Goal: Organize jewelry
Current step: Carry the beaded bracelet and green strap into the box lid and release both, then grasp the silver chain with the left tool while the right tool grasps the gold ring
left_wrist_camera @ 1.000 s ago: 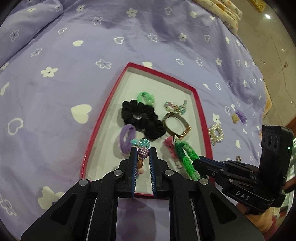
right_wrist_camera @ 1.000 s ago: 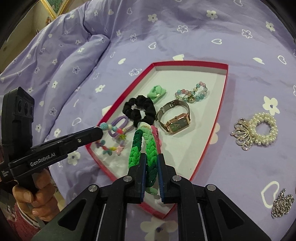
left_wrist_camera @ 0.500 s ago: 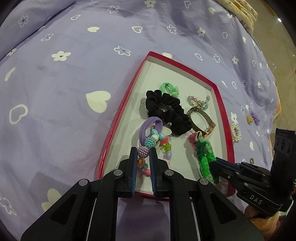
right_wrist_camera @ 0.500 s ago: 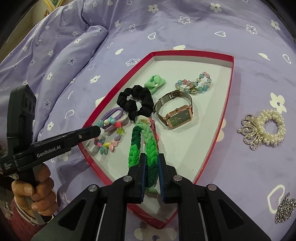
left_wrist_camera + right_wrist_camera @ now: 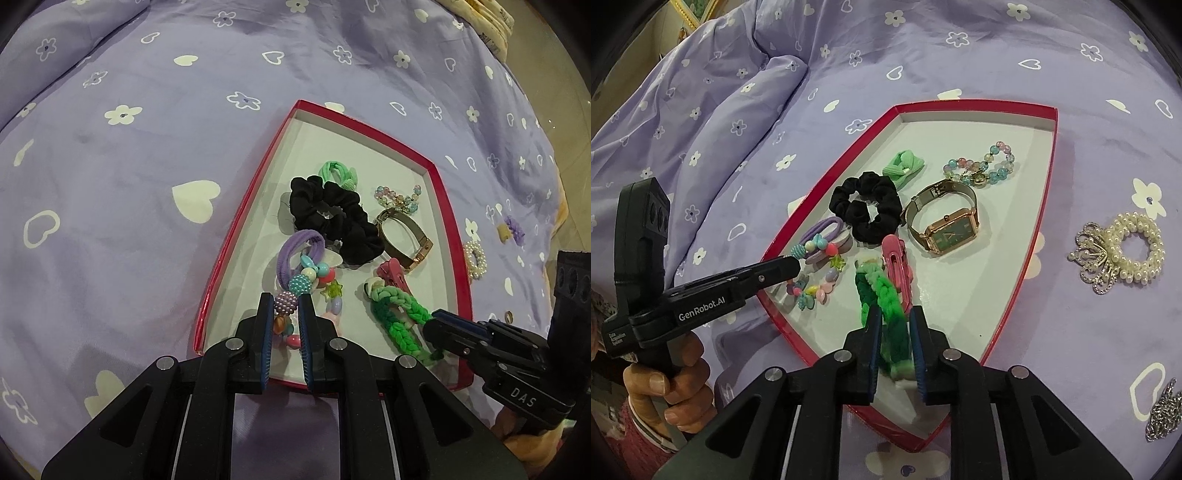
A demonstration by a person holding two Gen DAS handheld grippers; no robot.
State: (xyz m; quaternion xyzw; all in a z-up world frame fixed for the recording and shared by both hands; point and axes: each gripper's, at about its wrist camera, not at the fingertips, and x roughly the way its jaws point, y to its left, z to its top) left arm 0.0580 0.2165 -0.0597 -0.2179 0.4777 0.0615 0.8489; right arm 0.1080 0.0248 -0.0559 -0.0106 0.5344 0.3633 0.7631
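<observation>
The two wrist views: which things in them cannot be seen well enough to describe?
- Silver chain, right wrist view: cut off at the picture's edge, so its type is unclear.
- Beaded bracelet, left wrist view: its near part is hidden between the left gripper's fingers.
- Green braided band, right wrist view: its near end is hidden by the right gripper.
- Small ring on the bedspread, left wrist view: too small.

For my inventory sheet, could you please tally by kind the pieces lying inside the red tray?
Hair bands: 4, namely mint green fabric tie, black fabric scrunchie, purple beaded elastic, green braided band
Bracelets: 2, namely pastel glass-bead bracelet, multicoloured charm bracelet
Watches: 1, rose-gold wristwatch
Clips: 1, pink plastic hair clip
Total: 8
</observation>
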